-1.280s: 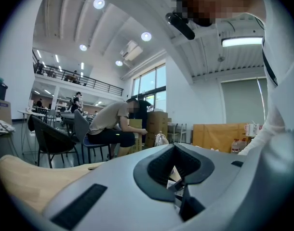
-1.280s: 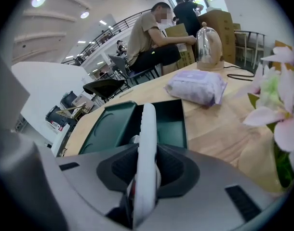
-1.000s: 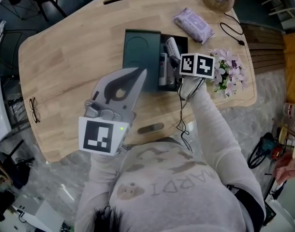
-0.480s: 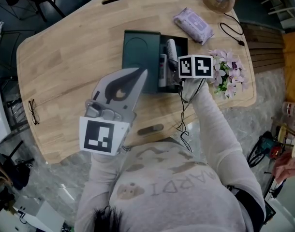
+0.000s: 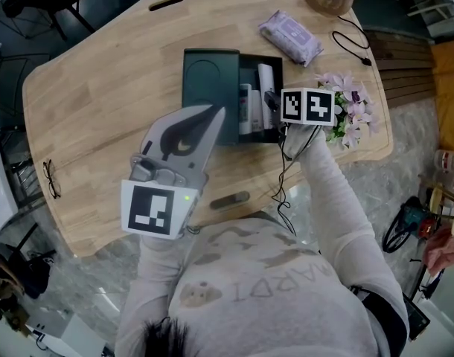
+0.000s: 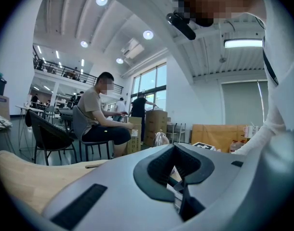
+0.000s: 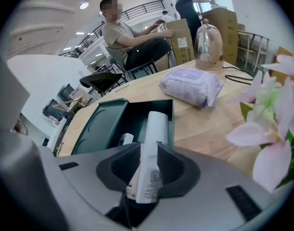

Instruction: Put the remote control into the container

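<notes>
Two grippers in shot, and the action is all on the right. The right gripper (image 5: 272, 104) (image 7: 148, 154) sits at the near end of the dark green container (image 5: 203, 88) (image 7: 104, 124). Its jaws have slackened, no squeeze on anything. The white remote control (image 5: 265, 76) (image 7: 154, 126) lies down in the container's right-hand compartment. It stretches straight away from the gripper, its near end sitting between the loosened pads. Just left of those jaws, in the same compartment, lies another slim grey item (image 5: 245, 110) (image 7: 124, 139). Ahead and to the right of the gripper is a wipes pack (image 5: 289, 37) (image 7: 190, 85) on the wooden table (image 5: 100, 110). Pink flowers (image 5: 351, 104) (image 7: 277, 129) crowd in close on its right. The left gripper (image 5: 216, 113) (image 6: 180, 179) hangs back, jaws pressed together on nothing, tips pointing at the container's near left edge.
</notes>
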{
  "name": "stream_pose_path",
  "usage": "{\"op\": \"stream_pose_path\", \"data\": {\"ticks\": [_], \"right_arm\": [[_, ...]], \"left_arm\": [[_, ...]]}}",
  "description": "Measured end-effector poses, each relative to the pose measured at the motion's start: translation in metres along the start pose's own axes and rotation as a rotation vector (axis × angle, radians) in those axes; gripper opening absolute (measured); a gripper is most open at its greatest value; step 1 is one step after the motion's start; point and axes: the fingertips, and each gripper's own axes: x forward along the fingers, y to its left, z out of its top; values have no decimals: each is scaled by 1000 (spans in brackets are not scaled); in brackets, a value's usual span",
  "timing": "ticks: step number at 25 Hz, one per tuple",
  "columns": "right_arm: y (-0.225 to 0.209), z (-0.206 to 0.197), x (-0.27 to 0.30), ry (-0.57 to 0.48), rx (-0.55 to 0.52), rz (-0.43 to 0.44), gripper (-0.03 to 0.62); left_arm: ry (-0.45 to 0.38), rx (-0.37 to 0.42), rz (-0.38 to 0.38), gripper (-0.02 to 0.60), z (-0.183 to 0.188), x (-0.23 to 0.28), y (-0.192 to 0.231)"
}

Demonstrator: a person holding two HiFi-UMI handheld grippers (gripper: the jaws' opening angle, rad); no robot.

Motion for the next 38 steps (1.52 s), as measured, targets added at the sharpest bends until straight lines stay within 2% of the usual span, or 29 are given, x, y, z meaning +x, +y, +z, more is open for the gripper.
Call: {"op": "stream_pose_path", "data": {"ticks": [2,6,10,13,20,26,31,35,38], "right_arm": [[-1,0,-2,-22,21,14,103],[7,7,-16,-125,67,96,77],[19,10,-40,-229,25,153,74],[25,6,-65,-293,-4,177,71],[25,-4,-130,-431,24,284,60],[31,-11,-174,-489,-66,415,58],[45,-15,-214,-523,-222,513,55],[52,-13,-254,-600,-342,581,55],[55,-14,-282,-666,-434,599,55]], "left_arm": [[3,4,-7,0,-1,2,-2],[7,8,-34,0,-2,7,-10],[6,17,-80,0,-2,14,-26],[-32,45,-126,0,3,20,-42],[-19,86,-166,0,7,23,-86],[-35,114,-96,0,17,12,-127],[-33,103,8,0,24,-1,-160],[-49,122,71,0,31,-7,-182],[-61,127,106,0,35,-10,-196]]}}
